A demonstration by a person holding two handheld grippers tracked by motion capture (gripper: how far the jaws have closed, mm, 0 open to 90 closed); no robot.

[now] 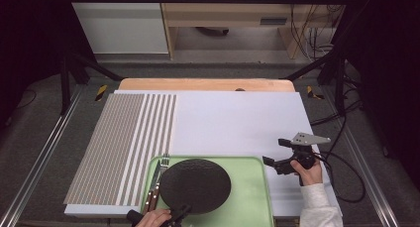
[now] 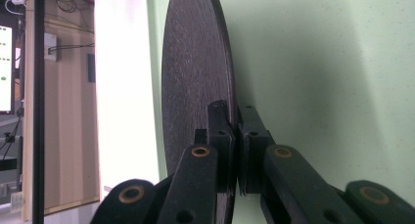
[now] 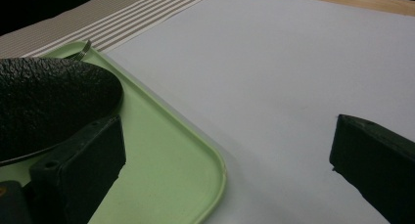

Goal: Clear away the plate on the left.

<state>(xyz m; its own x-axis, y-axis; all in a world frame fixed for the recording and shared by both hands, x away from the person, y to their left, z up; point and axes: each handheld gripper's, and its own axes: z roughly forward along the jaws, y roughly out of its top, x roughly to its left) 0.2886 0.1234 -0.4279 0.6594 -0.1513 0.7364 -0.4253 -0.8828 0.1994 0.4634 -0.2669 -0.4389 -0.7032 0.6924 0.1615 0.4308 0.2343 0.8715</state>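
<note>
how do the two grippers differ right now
The left gripper is shut on the rim of the black plate; the right gripper is open and holds nothing. The left one sits over the green tray, the right one beside it above the white mat. Both have black jaws.

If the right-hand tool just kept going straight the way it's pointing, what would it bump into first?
Probably nothing soon. The right tool, jaws wide open, points across the bare white mat, just past the green tray's corner; the striped placemat lies far ahead. Depth is hard to judge.
</note>
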